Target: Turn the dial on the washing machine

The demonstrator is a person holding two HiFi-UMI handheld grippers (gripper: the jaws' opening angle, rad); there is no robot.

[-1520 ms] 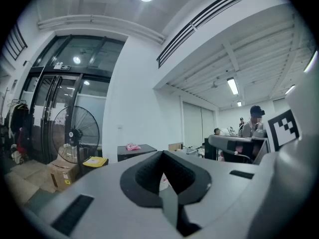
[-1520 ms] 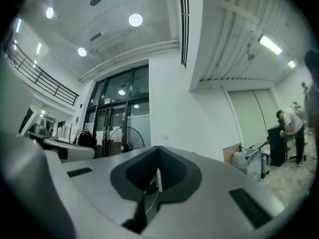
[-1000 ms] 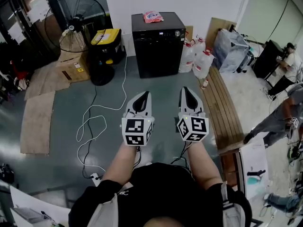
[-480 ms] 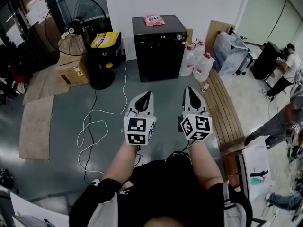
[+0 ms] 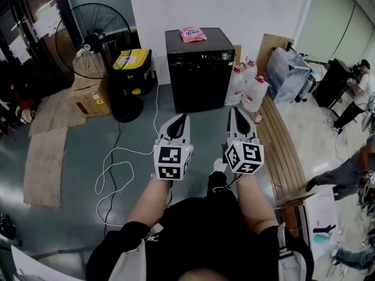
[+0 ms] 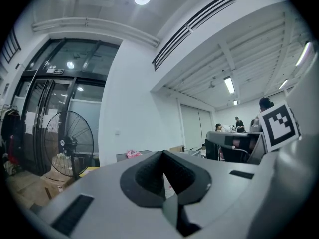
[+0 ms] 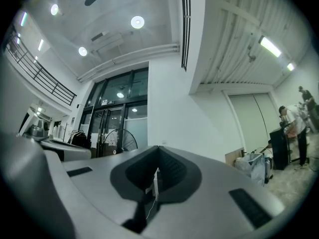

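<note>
The left gripper [image 5: 179,119] and right gripper [image 5: 235,111] are held side by side, fingers closed on nothing, well apart from the washer [image 5: 201,69] and its dial [image 5: 225,55].

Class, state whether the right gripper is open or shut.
Shut. On the right gripper, seen in its own view, the fingers meet at their tips with nothing between them.

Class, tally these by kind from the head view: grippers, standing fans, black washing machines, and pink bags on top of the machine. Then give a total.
grippers: 2, the left gripper and the right gripper
fan: 1
washing machine: 1
pink bag: 1
Total: 5
</note>
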